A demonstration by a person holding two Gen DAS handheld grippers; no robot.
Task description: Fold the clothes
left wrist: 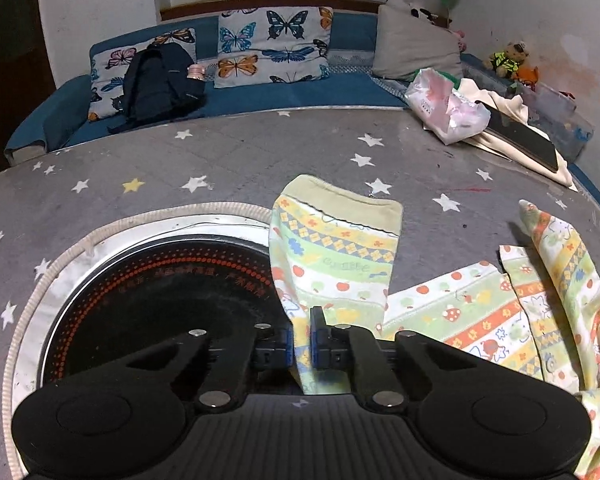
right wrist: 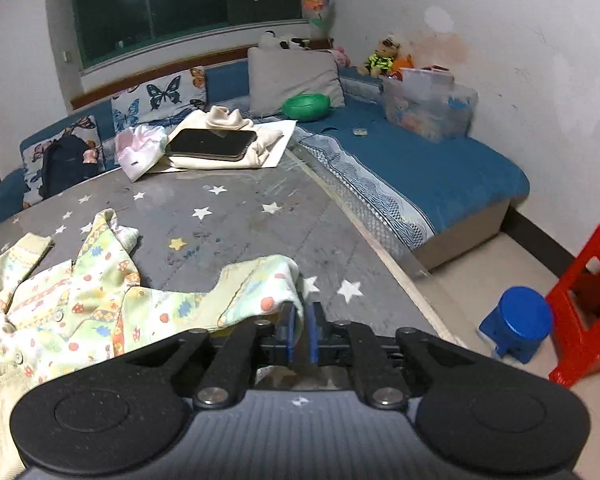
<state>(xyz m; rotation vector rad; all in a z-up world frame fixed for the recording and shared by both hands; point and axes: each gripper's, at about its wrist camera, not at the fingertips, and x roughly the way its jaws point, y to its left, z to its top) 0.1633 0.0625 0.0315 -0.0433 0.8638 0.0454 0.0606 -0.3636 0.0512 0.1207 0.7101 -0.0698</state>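
Left gripper (left wrist: 301,338) is clamped on a sleeve of the patterned child's shirt (left wrist: 460,312), the cuff lying ahead of its fingers and partly over the round cooktop (left wrist: 160,300). Right gripper (right wrist: 299,330) pinches the opposite sleeve edge; the shirt body spreads to its left on the star-print tabletop (right wrist: 236,200), with a phone (right wrist: 212,143) far ahead.

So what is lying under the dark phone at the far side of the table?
The phone lies on cream cloth, with a white sheet beneath that on the table. Anything directly under the phone is hidden.
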